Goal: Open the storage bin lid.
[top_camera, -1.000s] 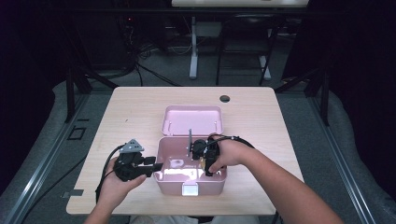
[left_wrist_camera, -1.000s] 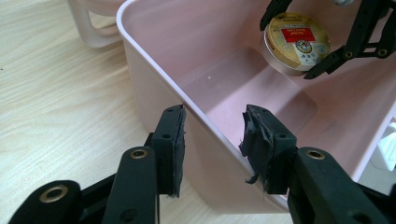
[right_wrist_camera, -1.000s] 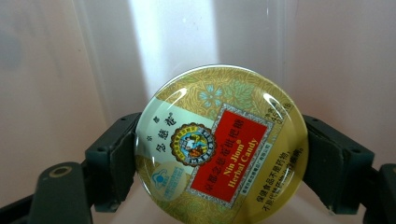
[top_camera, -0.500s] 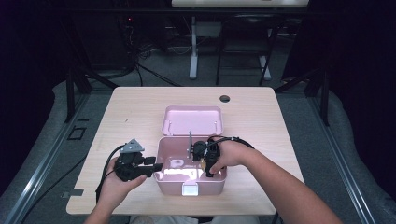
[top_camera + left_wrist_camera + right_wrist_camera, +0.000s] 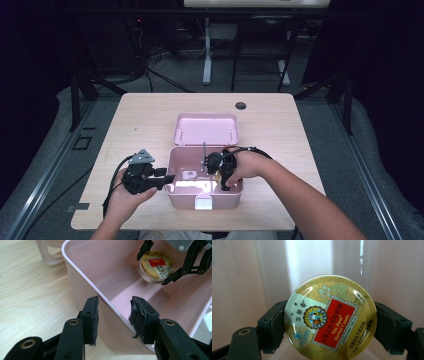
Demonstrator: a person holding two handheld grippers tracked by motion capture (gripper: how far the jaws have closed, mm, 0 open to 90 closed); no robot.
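A pink box (image 5: pixel 184 200) stands open on the table, its lid (image 5: pixel 206 129) lying flat behind it. My left gripper (image 5: pixel 169 178) straddles the box's left wall (image 5: pixel 82 282). One pad is outside and one inside, and the left gripper (image 5: pixel 113 315) is open with a gap beside the wall. My right gripper (image 5: pixel 220 175) reaches down into the box's right half and is shut on a round gold candy tin (image 5: pixel 330 317) with a red label. The left gripper view shows the tin (image 5: pixel 156 266) tilted, held just above the box floor between the right gripper's (image 5: pixel 152 268) fingers.
The wooden table (image 5: pixel 140 125) has free room left, right and behind the box. A dark round hole (image 5: pixel 240 106) sits near the far edge. A white latch (image 5: pixel 202 203) is on the box's front, close to the near table edge. A small pale item (image 5: pixel 189 175) lies inside the box.
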